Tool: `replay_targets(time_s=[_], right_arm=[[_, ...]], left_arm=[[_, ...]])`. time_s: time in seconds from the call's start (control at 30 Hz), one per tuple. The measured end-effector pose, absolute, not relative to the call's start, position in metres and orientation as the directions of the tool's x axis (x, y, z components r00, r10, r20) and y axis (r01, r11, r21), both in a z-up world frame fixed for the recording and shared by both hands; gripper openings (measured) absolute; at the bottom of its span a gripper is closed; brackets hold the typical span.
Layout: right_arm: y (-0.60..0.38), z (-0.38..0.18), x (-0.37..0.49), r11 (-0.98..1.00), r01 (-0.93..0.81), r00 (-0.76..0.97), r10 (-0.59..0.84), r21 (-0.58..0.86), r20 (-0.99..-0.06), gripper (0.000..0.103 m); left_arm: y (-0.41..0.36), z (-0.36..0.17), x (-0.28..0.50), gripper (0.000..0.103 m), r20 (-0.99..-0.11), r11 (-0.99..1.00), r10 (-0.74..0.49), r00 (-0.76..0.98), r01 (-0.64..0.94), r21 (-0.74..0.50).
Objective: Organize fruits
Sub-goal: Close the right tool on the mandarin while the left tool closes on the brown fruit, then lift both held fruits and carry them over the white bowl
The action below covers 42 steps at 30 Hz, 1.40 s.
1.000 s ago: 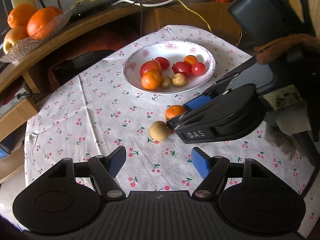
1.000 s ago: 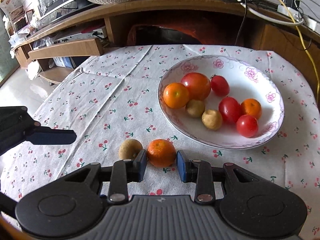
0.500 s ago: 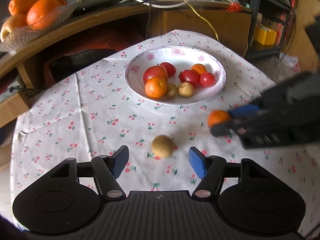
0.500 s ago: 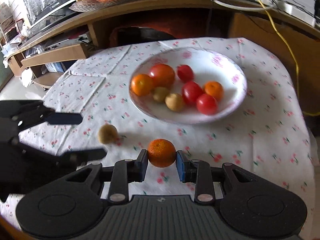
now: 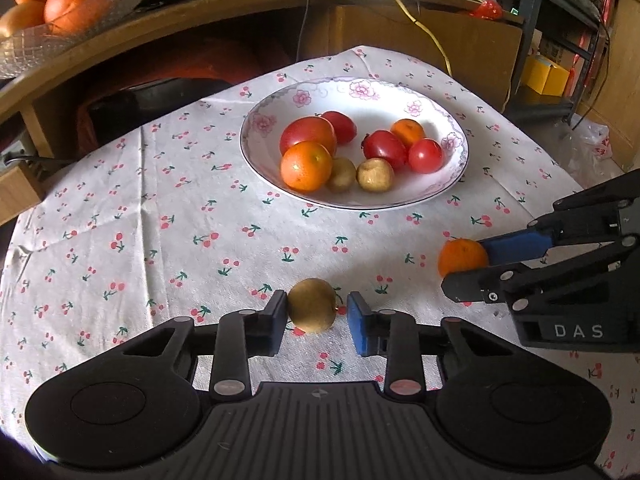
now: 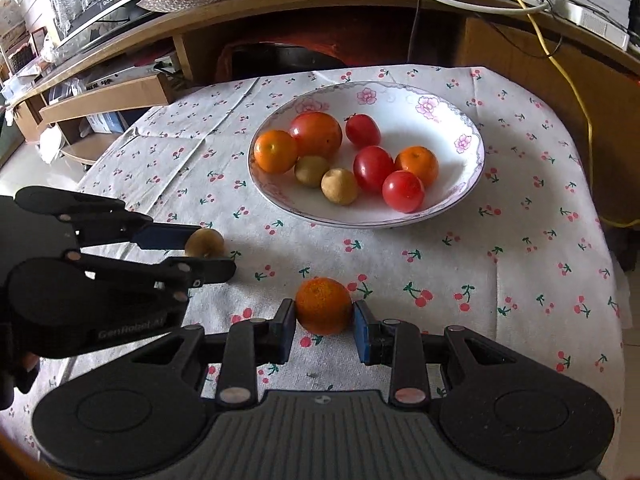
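The brown fruit [image 5: 312, 305] is seen at the near left of the cherry-print tablecloth [image 5: 160, 208], bracketed by the left gripper [image 5: 317, 323], whose left pad touches it while a small gap is left at the right pad, so a firm grip cannot be confirmed. Farther off, at the middle, the flowered bowl [image 6: 460, 128] is filled with tomatoes, two oranges and two small brown fruits. To the right, the small orange [image 6: 323, 305] is clamped between the pads of the right gripper [image 6: 324, 330], near the cloth's front edge.
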State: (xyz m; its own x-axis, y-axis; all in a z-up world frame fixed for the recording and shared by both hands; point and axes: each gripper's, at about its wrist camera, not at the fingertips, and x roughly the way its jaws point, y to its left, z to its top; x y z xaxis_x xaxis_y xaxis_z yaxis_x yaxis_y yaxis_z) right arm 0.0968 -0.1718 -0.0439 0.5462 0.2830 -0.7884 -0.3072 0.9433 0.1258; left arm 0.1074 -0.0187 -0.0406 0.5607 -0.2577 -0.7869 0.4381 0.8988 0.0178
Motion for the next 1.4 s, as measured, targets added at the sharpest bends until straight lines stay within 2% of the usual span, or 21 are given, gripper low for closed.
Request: replay_targets(time_s=[0.1, 0.83, 1.4], right_arm=[[-0.169, -0.043, 0.097, 0.941, -0.315, 0.548, 0.284, 0.12, -0.787, 0.031], [-0.146, -0.041, 0.038, 0.927, -0.371, 0.521, 0.264, 0.064, -0.812, 0.031], [-0.14, -0.044, 0.045, 0.919, -0.393, 0.528, 0.255, 0.033, -0.81, 0.032]], left_arm=[[-0.02, -0.039, 0.105, 0.035, -0.788, 0.895, -0.247, 0.563, 0.444, 0.036], [-0.02, -0.028, 0.041, 0.035, -0.825, 0.871, -0.236, 0.514, 0.488, 0.054], [-0.021, -0.036, 0.041, 0.039, -0.832, 0.867, -0.224, 0.507, 0.493, 0.067]])
